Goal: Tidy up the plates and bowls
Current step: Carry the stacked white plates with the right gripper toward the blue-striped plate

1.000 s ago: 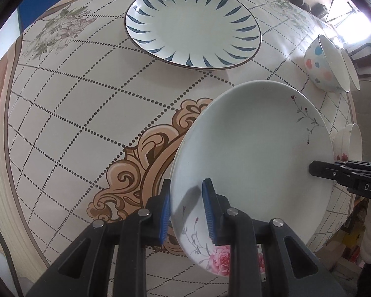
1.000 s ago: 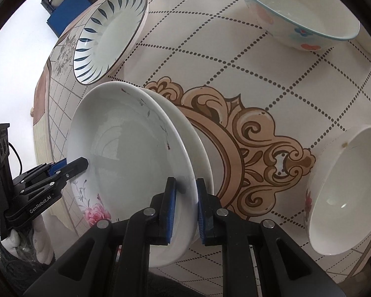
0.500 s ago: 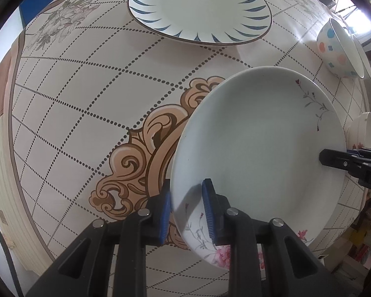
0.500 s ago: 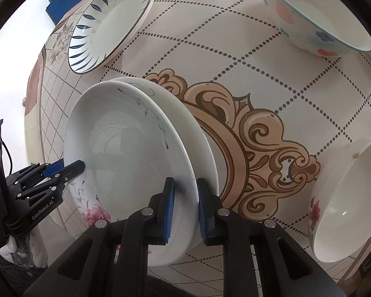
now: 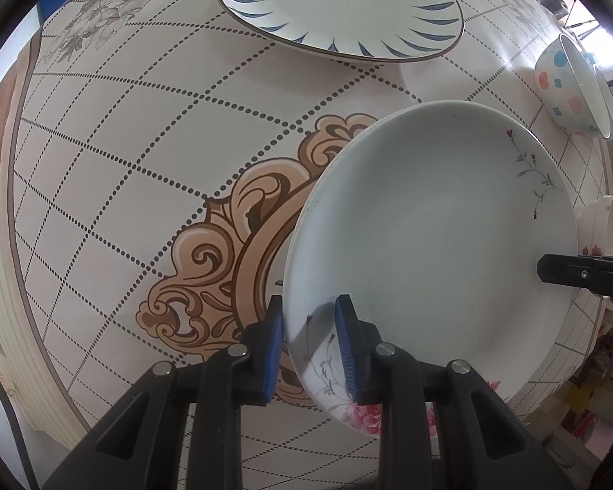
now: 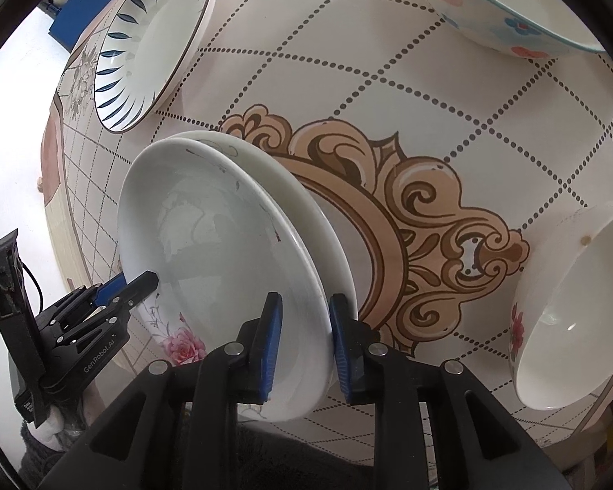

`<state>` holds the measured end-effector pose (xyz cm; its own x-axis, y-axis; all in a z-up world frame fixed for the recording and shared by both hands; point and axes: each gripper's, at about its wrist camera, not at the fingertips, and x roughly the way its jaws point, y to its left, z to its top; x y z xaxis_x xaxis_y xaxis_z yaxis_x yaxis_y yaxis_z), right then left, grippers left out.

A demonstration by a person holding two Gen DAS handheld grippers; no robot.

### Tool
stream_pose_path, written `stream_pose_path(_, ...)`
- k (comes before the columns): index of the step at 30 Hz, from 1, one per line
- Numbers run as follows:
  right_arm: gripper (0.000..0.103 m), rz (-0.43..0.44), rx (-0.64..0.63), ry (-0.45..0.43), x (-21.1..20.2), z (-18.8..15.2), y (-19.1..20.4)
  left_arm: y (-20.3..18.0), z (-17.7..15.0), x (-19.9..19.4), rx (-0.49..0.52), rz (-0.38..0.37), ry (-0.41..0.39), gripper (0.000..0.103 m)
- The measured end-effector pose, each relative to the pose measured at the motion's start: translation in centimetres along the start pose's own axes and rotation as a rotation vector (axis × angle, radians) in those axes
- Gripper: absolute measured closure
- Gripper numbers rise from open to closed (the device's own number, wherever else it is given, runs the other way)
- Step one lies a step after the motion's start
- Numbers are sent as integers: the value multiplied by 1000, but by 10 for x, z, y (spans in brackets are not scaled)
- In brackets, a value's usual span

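Clamped with left gripper [image 5: 308, 326] on rim of flowered plate [image 5: 429, 224], to carry that edge. Straddled at opposite rim by right gripper [image 6: 305, 326], jaws just opened and slack, both rims between them: judged a release, with plate seated on second plate [image 6: 298, 196] beneath. Stacked over scrollwork at bench [image 5: 102, 204] centre, apart from leaf-edged plate [image 5: 339, 4] and white bowl [image 6: 572, 318]. Face up, slightly tilted; round, so no long axis
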<state>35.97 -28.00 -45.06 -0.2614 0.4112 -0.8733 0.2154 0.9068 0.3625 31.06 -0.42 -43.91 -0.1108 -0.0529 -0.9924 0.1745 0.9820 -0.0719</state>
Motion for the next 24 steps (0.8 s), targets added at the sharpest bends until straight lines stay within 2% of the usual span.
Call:
stream_pose_path(10,74,-118,-23,95,7,2,15,0,-2,0,15,23,17,80)
stream_pose_path(14,73,-135,60,151,11,9,17,-3,0,0,14,36,33,80)
stream_pose_path(19,51,-33,126,191,13,17,10,0,4,-2,-9,11,47,80)
stream_pose_path(21,36,35,144,189,13,16,6,3,5,-3,-17,2,50,80)
stream_pose_path(23,26,107,160,180,12,15,3,7,6,-2,-25,-8,53,80)
stream_pose_path(24,25,130,163,182,12,14,1,9,7,-2,-28,-12,56,80)
